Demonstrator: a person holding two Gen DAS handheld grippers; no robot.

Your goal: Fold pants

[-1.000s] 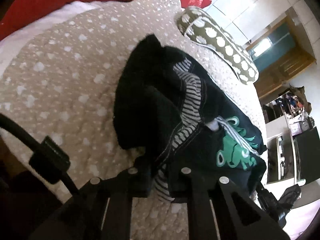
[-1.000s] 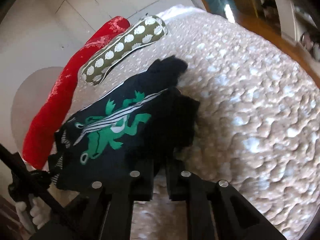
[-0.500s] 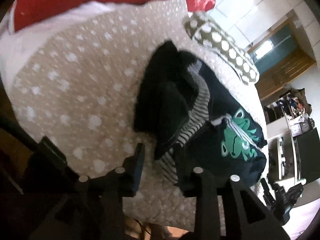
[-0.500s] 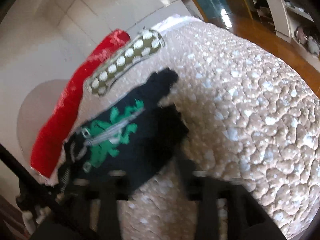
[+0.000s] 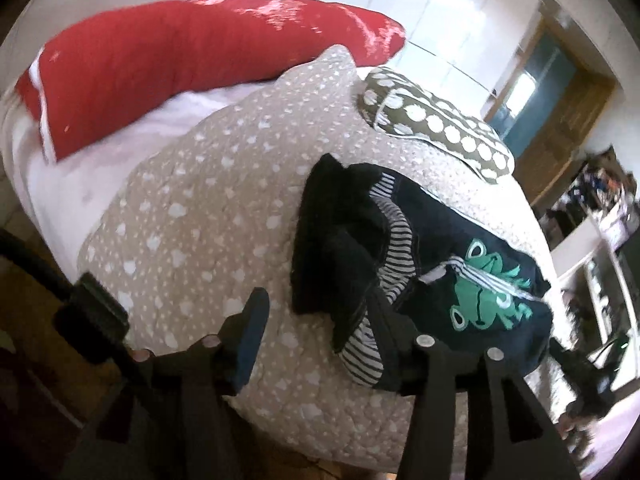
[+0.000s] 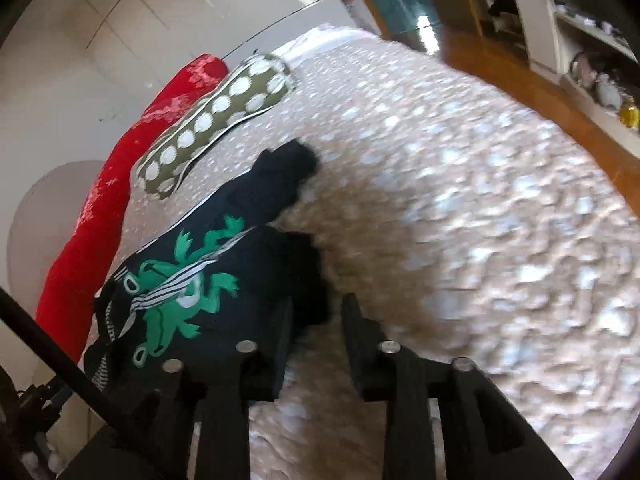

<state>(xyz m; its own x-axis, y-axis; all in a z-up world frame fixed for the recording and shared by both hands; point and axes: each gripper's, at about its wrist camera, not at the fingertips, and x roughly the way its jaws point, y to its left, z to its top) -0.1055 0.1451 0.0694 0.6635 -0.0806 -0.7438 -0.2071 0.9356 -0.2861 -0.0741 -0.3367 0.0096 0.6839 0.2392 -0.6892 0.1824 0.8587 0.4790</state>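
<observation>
A bed (image 5: 192,216) fills both views, covered by a beige quilt (image 6: 460,200) with pale blotches and a puckered, uneven surface. Along its far side lie a long red cushion (image 5: 168,52) and, nearer the middle, an olive pillow with white dots (image 5: 436,128).

The pants (image 5: 384,248) lie bunched on the quilt in the middle of the bed, near the dotted pillow but apart from it. They are dark, small and soft, with a striped lining turned out along one edge and a green frog print (image 5: 484,296) crossed by a white drawstring. From the right wrist view the same heap shows a dark leg end (image 6: 286,178) sticking out toward the far side.

The fabric looks light and limp: it should sag and slide on itself, so a pinch on a single layer at a hem or at the waistband would likely carry it better than a grab into the heap. The drawstring could snag.

The left gripper (image 5: 316,324) hangs over the near edge of the heap with its jaws opening; the striped edge lies by its right finger, not pinched. The right gripper (image 6: 316,320) is closing, its fingers apart, with a dark fold just ahead between them but not pressed.
</observation>
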